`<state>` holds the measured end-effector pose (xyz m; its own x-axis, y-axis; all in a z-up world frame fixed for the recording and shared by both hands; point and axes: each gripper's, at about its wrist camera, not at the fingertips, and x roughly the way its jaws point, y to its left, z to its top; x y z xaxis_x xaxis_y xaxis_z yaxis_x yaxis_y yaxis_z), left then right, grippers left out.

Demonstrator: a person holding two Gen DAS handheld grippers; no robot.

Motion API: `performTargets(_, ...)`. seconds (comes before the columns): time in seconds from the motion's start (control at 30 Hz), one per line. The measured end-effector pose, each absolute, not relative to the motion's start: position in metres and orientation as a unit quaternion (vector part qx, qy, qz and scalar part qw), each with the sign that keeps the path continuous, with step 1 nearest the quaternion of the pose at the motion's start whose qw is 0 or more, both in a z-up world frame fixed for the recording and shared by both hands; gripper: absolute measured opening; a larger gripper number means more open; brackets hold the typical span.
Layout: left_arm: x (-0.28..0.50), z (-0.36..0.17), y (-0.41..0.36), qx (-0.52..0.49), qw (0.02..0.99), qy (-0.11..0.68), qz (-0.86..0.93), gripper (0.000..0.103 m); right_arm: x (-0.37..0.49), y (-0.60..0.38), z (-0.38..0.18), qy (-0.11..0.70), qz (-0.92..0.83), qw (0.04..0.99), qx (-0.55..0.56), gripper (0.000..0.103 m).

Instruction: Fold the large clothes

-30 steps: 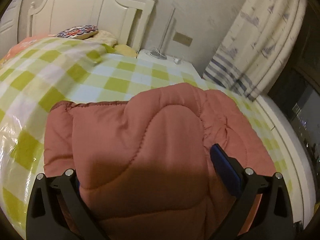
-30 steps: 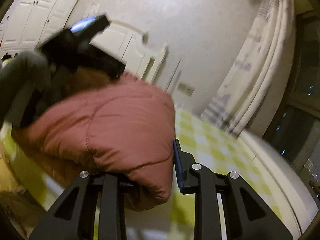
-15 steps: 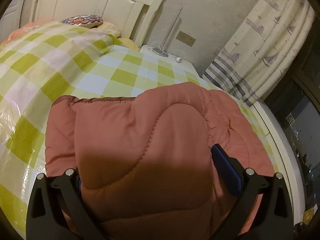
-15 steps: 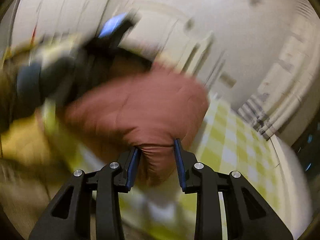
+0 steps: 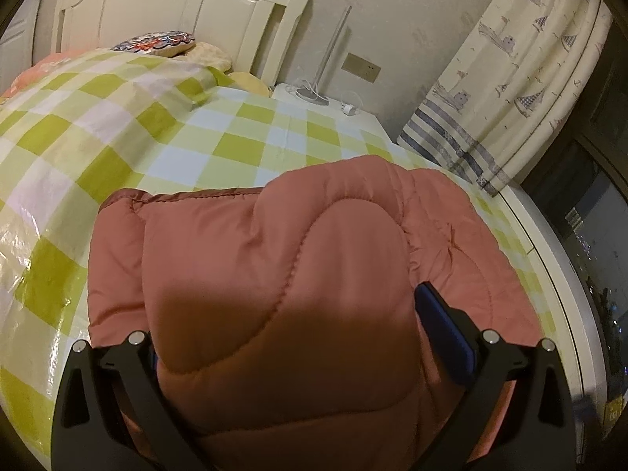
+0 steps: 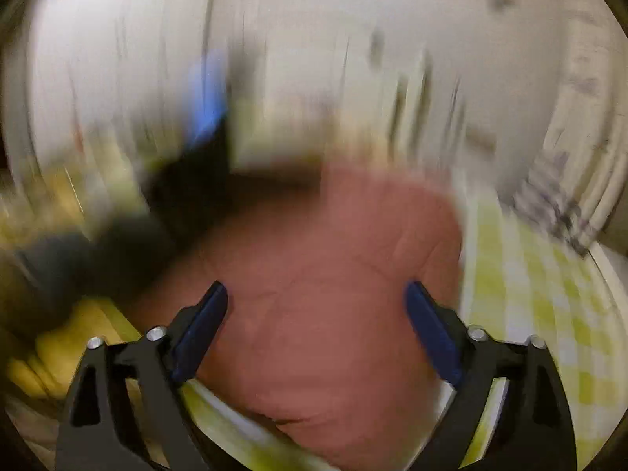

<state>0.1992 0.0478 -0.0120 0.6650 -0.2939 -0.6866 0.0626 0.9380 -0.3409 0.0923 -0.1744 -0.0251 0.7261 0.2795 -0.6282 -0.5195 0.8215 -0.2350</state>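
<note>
A puffy salmon-red quilted jacket (image 5: 298, 259) lies bunched on the green-and-white checked bedcover (image 5: 117, 145). My left gripper (image 5: 290, 325) stands wide open over its near part; a thick fold bulges between the fingers and hides the left pad. In the blurred right wrist view the same jacket (image 6: 337, 267) lies below my right gripper (image 6: 316, 294), whose blue pads (image 6: 429, 329) are spread wide with the cloth lying free between them. The left gripper (image 6: 196, 180) shows there as a dark blur at the jacket's far left.
A white headboard (image 5: 188, 11) and patterned pillow (image 5: 157, 41) are at the far end. A white nightstand (image 5: 325, 106) with a lamp and a boat-print curtain (image 5: 510, 78) stand at the right. The bed's white edge (image 5: 549, 259) runs along the right.
My right gripper has opened wide and let go of the jacket fold it held, swinging fast as the jacket drops. The left gripper stays open over the jacket, shifted slightly.
</note>
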Motion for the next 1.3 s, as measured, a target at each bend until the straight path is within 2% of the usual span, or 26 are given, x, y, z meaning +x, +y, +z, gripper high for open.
performTargets(0.07,0.199,-0.013,0.052,-0.150,0.896,0.403,-0.110,0.101,0.082,-0.171,-0.046,0.258,0.205,0.917,-0.224,0.091)
performTargets(0.17,0.191,-0.006,0.060,-0.161,0.895,0.400,-0.117,0.101,0.083,-0.172,-0.038,0.282,0.210,0.910,-0.222,0.091)
performTargets(0.33,0.142,0.013,0.108,-0.253,0.898,0.339,-0.120,0.101,0.082,-0.172,-0.041,0.279,0.207,0.914,-0.211,0.092)
performTargets(0.57,0.139,-0.036,0.104,-0.236,0.857,0.432,-0.153,0.101,0.082,-0.180,-0.027,0.292,0.231,0.912,-0.171,0.095)
performTargets(0.67,0.138,-0.054,0.111,-0.273,0.843,0.430,-0.173,0.101,0.083,-0.214,0.000,0.304,0.288,0.904,-0.081,0.097)
performTargets(0.8,0.137,-0.056,0.116,-0.284,0.837,0.430,-0.184,0.101,0.101,-0.288,0.017,0.320,0.309,0.890,0.100,0.098)
performTargets(0.87,0.136,-0.058,0.117,-0.289,0.837,0.426,-0.186,0.101,0.125,-0.316,0.002,0.365,0.291,0.867,0.173,0.098)
performTargets(1.03,0.133,-0.062,0.117,-0.291,0.832,0.429,-0.197,0.101,0.167,-0.310,-0.054,0.472,0.337,0.773,0.257,0.098)
performTargets(1.13,0.137,-0.063,0.114,-0.292,0.822,0.436,-0.221,0.101,0.165,-0.293,-0.065,0.466,0.364,0.762,0.267,0.099)
performTargets(1.2,0.135,-0.064,0.110,-0.305,0.808,0.438,-0.250,0.089,0.155,-0.284,-0.059,0.442,0.361,0.786,0.239,0.091)
performTargets(1.23,0.133,-0.060,0.108,-0.304,0.810,0.431,-0.257,0.079,0.150,-0.284,-0.054,0.425,0.353,0.803,0.225,0.081)
performTargets(1.27,0.130,-0.055,0.106,-0.300,0.813,0.424,-0.263,0.067,0.143,-0.284,-0.048,0.404,0.347,0.820,0.210,0.078)
performTargets(1.3,0.127,-0.048,0.101,-0.294,0.817,0.413,-0.274,0.061,0.135,-0.286,-0.040,0.379,0.336,0.839,0.197,0.077)
